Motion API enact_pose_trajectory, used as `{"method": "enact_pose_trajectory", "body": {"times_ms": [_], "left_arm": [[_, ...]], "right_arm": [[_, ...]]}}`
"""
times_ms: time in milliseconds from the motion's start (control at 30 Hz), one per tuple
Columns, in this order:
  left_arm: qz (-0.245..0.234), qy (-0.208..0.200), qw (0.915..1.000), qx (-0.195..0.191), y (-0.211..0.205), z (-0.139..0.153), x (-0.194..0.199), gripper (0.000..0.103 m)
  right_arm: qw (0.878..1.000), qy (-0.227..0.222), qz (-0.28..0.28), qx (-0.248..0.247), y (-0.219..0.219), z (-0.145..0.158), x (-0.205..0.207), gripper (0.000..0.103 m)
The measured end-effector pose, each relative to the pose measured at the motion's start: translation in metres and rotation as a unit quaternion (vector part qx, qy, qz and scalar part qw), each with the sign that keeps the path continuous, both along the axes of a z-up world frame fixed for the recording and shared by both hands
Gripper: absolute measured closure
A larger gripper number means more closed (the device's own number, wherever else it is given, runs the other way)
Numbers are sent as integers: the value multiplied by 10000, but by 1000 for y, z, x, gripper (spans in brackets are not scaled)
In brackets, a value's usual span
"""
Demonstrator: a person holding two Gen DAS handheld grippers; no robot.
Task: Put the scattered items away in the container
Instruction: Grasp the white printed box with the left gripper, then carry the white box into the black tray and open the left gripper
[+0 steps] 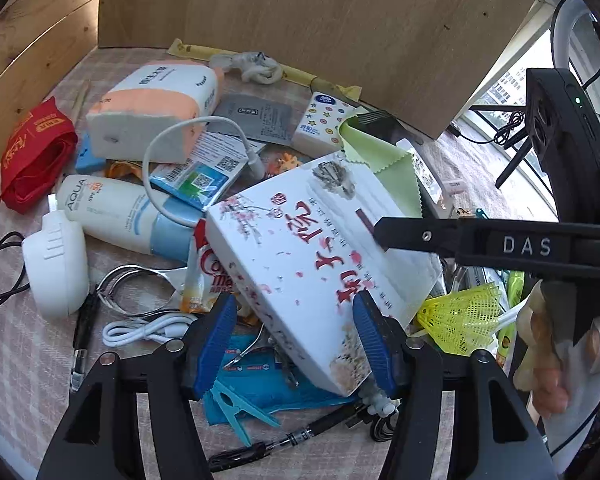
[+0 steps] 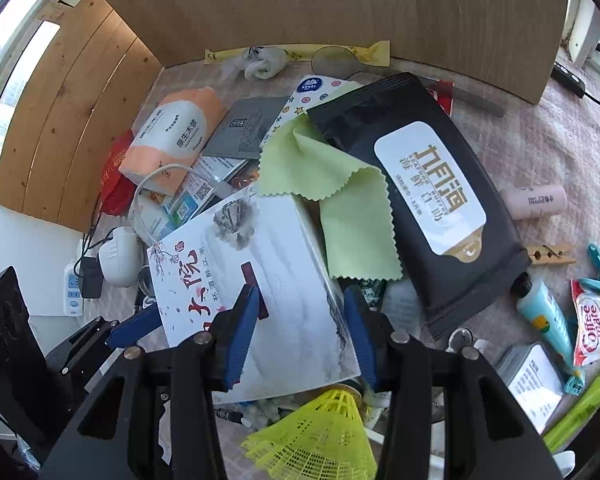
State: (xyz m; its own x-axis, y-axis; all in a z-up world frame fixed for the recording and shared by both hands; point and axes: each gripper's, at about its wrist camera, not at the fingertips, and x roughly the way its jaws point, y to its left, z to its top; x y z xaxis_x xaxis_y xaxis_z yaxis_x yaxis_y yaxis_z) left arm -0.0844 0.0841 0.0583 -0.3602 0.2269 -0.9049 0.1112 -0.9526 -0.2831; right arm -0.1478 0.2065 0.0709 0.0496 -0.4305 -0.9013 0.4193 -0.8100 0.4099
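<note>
L tongs (image 1: 296, 336) astride box (image 1: 300, 264) edge (tilted), clutter crowding

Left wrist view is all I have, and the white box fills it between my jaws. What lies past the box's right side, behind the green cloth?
Observer: A black wipes pack with a white label lies there, its edge against the green cloth.
Operator: Anything loose beyond the pack?
Observer: Yes, a teal tube with a black cap lies just off the pack's near right corner.
Operator: Is the tube on its own?
Observer: No, a Coffee-mate sachet lies right beside it, on the side away from the pack.
</note>
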Motion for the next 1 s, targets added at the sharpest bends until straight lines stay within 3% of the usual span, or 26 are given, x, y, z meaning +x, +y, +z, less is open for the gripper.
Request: {"method": "enact_pose_trajectory", "body": {"times_ms": [267, 400, 667, 867, 1000], "left_arm": [[134, 55, 9999, 1, -16, 6, 5, 47], [160, 337, 9990, -244, -22, 29, 9, 47], [183, 874, 9953, -371, -27, 76, 18, 47], [5, 1177, 9922, -412, -2, 102, 26, 47], [-362, 1361, 9895, -331, 30, 116, 31, 45]], "right_arm": [[9998, -130, -27, -117, -5, 1, 21, 59], [9996, -30, -34, -287, -15, 12, 30, 59], [9979, 309, -8, -568, -21, 53, 38, 59], [9960, 481, -242, -714, 7, 80, 47, 59], [9938, 618, -520, -759, 49, 96, 57, 59]]}}
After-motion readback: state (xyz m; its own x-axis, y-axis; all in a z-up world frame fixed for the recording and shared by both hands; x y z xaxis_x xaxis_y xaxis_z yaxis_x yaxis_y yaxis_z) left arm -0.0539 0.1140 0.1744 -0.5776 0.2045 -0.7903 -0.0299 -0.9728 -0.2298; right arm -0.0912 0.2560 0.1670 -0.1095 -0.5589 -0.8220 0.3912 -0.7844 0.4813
